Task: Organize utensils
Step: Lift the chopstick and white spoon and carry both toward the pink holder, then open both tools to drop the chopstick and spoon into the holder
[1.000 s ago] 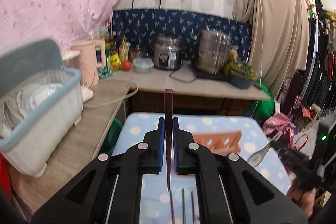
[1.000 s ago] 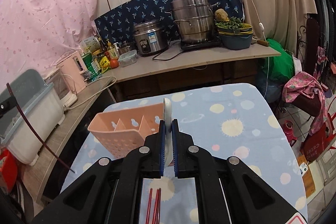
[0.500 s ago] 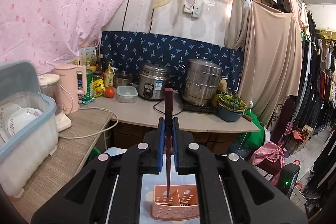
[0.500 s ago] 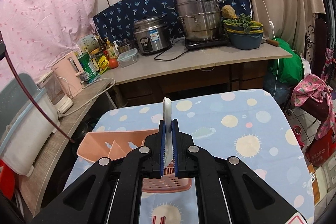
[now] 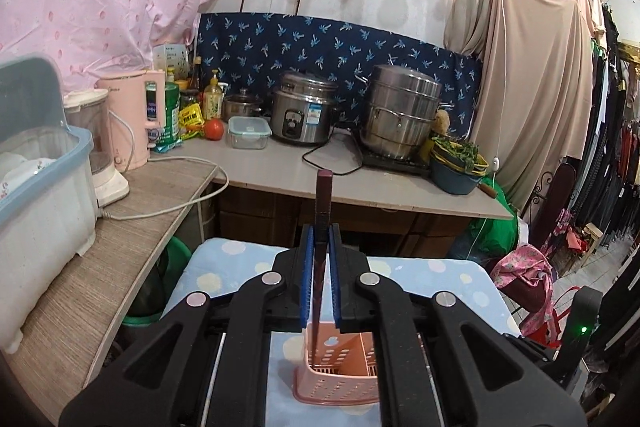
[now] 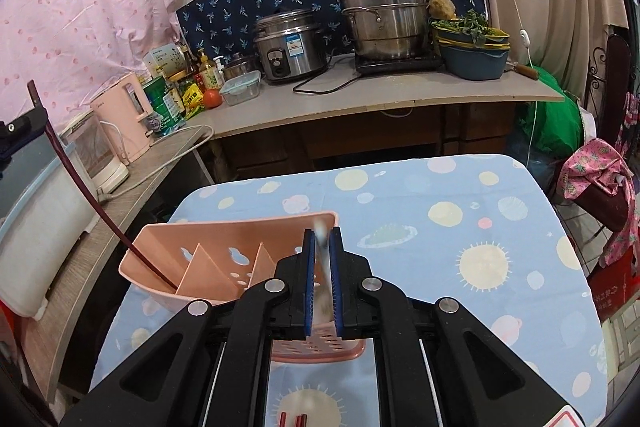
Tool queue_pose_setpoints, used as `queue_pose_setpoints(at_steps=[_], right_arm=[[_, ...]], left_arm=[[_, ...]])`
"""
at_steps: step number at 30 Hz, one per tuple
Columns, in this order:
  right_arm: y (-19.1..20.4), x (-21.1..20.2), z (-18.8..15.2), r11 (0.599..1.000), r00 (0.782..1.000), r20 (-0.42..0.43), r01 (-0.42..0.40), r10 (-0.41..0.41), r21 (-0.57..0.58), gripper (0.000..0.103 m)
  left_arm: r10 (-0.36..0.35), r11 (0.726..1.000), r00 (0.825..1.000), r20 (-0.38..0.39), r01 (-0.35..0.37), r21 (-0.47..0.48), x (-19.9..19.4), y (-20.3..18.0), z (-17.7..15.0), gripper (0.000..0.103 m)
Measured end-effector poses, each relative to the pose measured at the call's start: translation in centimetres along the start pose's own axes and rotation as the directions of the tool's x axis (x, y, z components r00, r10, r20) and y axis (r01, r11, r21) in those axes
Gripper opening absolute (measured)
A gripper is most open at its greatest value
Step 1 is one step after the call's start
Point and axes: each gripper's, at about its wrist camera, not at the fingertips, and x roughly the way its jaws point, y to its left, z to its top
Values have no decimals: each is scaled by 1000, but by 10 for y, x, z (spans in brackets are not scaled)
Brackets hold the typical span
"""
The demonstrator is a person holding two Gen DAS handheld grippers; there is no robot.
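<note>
Beyond the blue spotted tablecloth (image 6: pixel 460 195) I see a worktop (image 5: pixel 280 167) carrying a steel rice cooker (image 5: pixel 302 113), a stacked steamer pot (image 5: pixel 402 117), a clear lidded container (image 5: pixel 247 132) and a tomato (image 5: pixel 215 128). A pink kettle (image 5: pixel 134 119) stands at the left, near a dish bin (image 5: pixel 44 183). A blue basin of greens (image 6: pixel 472 47) sits at the right end.

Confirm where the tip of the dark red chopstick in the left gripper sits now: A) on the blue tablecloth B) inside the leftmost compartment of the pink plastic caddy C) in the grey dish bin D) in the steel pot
B: in the right wrist view the dark red chopstick slants down into the leftmost compartment of the pink plastic caddy.
</note>
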Motion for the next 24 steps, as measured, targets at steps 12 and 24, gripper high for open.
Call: queue_pose_setpoints(at_steps=[12, 24], right_arm=[[-3, -44, -17, 1000, 1000, 14, -6, 6, 8, 14], [5, -115, -99, 1000, 999, -34, -19, 18, -11, 22]], left_arm=[[36, 999, 999, -21, -36, 3, -30, 10, -21, 39], [93, 995, 986, -137, -86, 58, -80, 22, -101, 40]])
